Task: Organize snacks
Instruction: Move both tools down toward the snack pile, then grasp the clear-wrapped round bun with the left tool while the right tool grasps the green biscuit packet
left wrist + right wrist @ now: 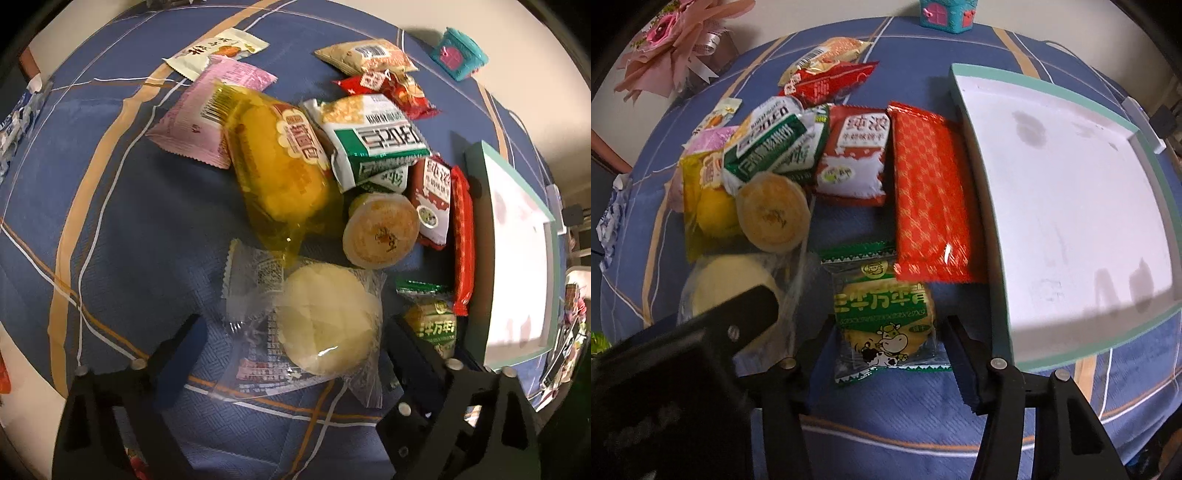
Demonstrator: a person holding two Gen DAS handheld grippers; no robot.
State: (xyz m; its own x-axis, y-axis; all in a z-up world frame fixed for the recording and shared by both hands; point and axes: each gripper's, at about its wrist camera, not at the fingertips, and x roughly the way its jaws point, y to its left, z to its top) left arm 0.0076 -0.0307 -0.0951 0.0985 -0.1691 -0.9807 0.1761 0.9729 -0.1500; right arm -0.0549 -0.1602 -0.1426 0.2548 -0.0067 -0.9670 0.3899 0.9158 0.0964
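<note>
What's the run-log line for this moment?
left gripper: around pale round pastry | right gripper: around green biscuit packet | tray: empty

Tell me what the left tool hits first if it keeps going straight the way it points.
Most likely the pale round cake in its clear wrapper, which lies between the left tool fingers; depth is hard to judge, and the blue cloth lies under it.
</note>
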